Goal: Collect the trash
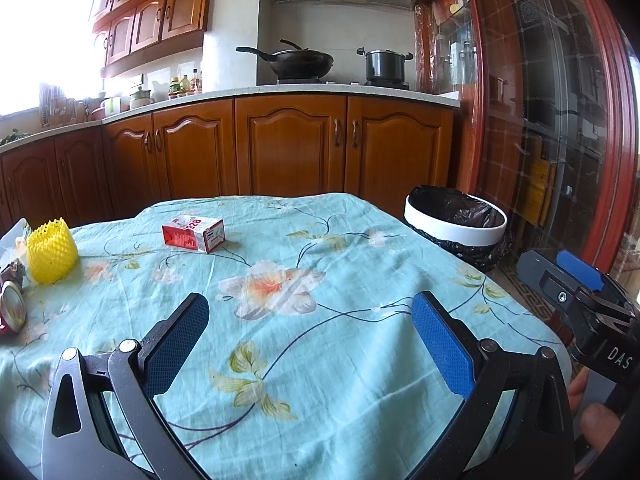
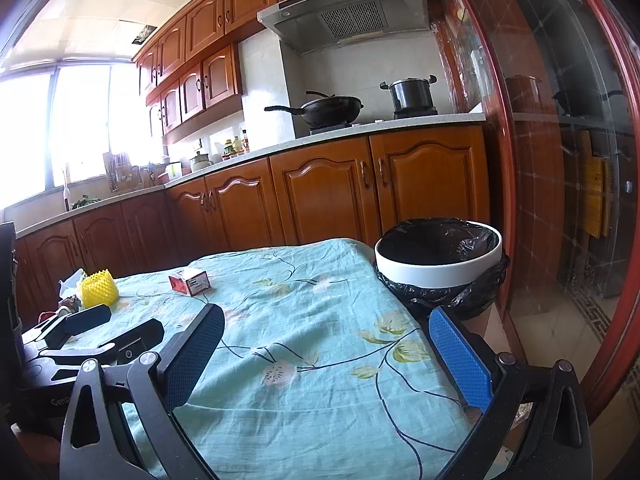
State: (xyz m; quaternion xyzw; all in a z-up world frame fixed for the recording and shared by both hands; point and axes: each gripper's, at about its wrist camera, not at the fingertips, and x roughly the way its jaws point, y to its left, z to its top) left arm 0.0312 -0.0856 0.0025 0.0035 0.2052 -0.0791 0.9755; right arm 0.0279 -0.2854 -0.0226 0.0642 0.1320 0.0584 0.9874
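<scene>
A red and white carton (image 1: 193,233) (image 2: 189,281) lies on the flowered tablecloth (image 1: 304,320) toward its far side. At the table's left edge sit a yellow foam net (image 1: 51,251) (image 2: 99,289), a crushed can (image 1: 12,308) and crumpled white wrapping (image 1: 12,240). A white bin with a black bag (image 1: 456,226) (image 2: 438,260) stands past the table's right corner. My left gripper (image 1: 310,320) hovers open over the near cloth, nothing between its fingers. My right gripper (image 2: 326,338) is open too, over the table's right side. Each gripper shows at the edge of the other's view.
Wooden kitchen cabinets (image 1: 288,144) run behind the table, with a wok (image 1: 298,60) and a pot (image 1: 386,64) on the stove. A glass door in a red frame (image 1: 552,120) stands to the right, beyond the bin. A person's fingers (image 1: 596,420) hold the right gripper's handle.
</scene>
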